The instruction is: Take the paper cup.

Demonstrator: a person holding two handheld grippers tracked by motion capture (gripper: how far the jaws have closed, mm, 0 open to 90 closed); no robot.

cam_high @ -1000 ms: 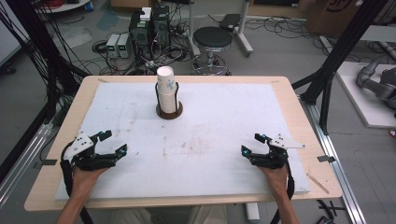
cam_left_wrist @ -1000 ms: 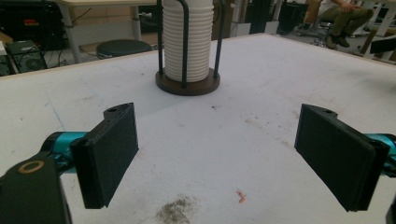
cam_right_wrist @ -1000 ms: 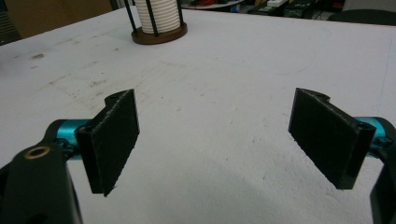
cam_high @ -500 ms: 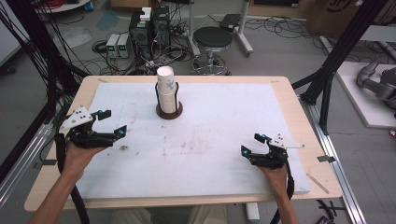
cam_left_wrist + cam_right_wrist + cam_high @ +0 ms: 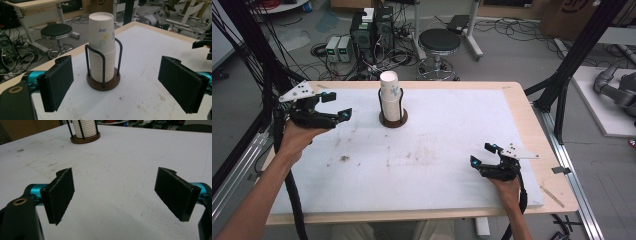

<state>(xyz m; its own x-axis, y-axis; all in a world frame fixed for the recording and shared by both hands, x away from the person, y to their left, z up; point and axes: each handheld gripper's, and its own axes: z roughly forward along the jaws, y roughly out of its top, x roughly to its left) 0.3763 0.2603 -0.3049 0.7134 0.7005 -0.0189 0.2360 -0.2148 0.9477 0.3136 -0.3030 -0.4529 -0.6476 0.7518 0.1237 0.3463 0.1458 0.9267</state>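
Fingers on both grippers were spread wide, nothing between them.

Left gripper (image 5: 333,106) was held above the counter's (image 5: 522,107) far-left part, 2 fingers (image 5: 56,82) apart and aimed at the cup stack (image 5: 390,93), near it but not touching. In the left gripper view the stack of paper cups (image 5: 102,47) stood upright in a black wire holder (image 5: 103,83) on a round brown base, framed between the 2 pads. Holder sat at the counter's far middle, on the white mat (image 5: 437,145). Right gripper (image 5: 484,155) sat low at the near-right corner, fingers (image 5: 61,193) equally empty, well apart from the stack; its view showed the holder's base (image 5: 85,138) far off across the stained mat.
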